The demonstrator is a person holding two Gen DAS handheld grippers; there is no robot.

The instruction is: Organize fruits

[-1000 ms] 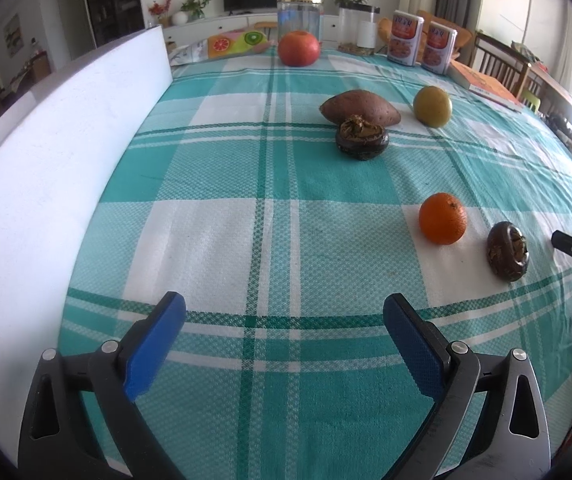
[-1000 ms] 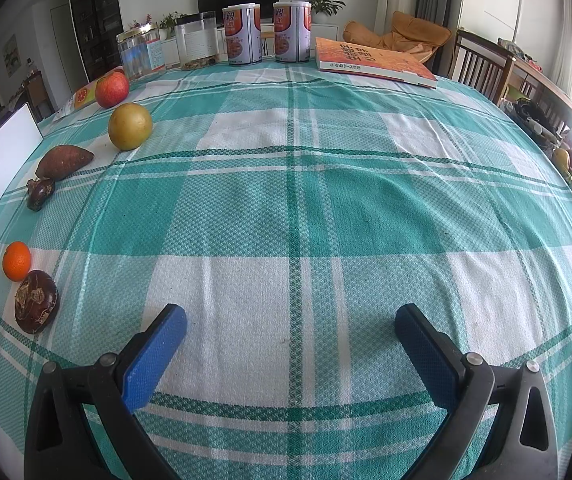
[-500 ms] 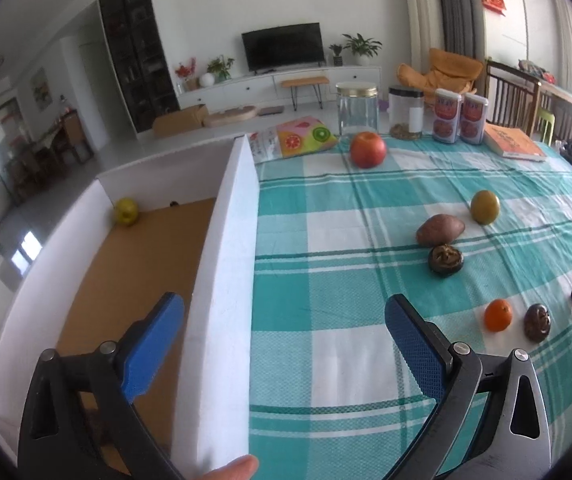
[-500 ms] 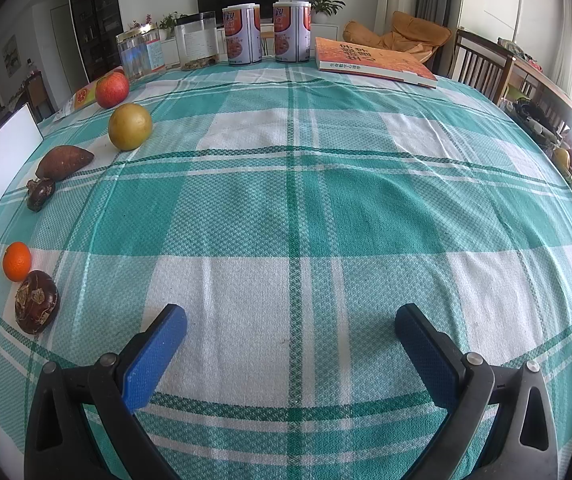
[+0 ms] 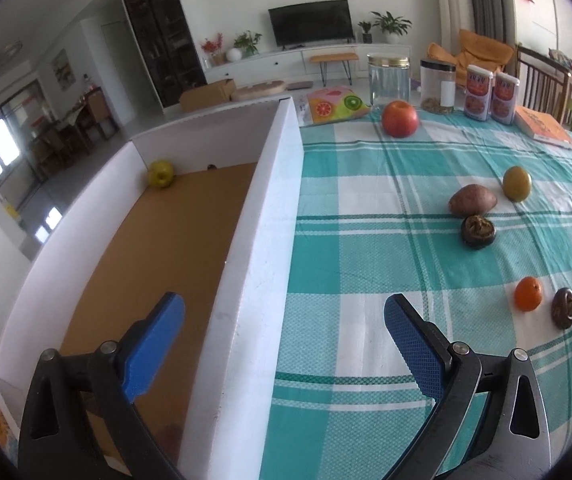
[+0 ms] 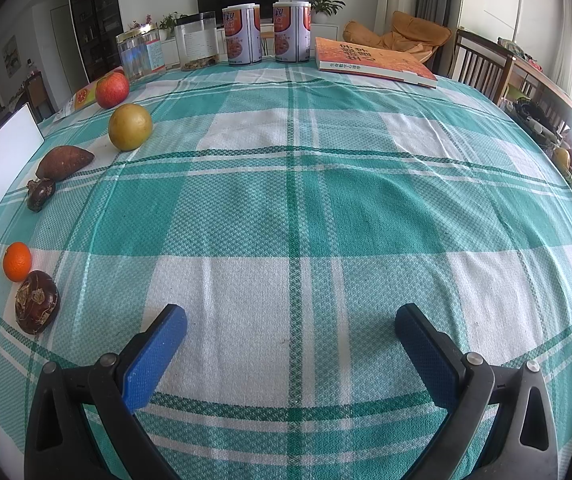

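Observation:
A white box [image 5: 274,216] with a brown floor stands at the table's left and holds a yellow apple [image 5: 161,173] in its far corner. On the checked cloth lie a red apple [image 5: 400,119] [image 6: 112,90], a yellow-green fruit [image 5: 517,183] [image 6: 130,127], a sweet potato [image 5: 472,199] [image 6: 65,163], a dark brown fruit [image 5: 478,231] [image 6: 41,193], an orange [image 5: 528,299] [image 6: 17,261] and a second dark brown fruit [image 5: 564,307] [image 6: 37,302]. My left gripper [image 5: 284,334] is open and empty, raised over the box's right wall. My right gripper [image 6: 291,346] is open and empty above the cloth.
Two glass jars [image 5: 389,79] [image 5: 438,86], two cans [image 5: 492,93] [image 6: 266,34], a fruit-print packet [image 5: 336,104] and an orange book [image 6: 372,60] [image 5: 544,126] stand along the far edge. Chairs [image 6: 482,66] stand to the right.
My left gripper has risen and swung left, so the inside of the box with the yellow apple has come into view. The right gripper has held still.

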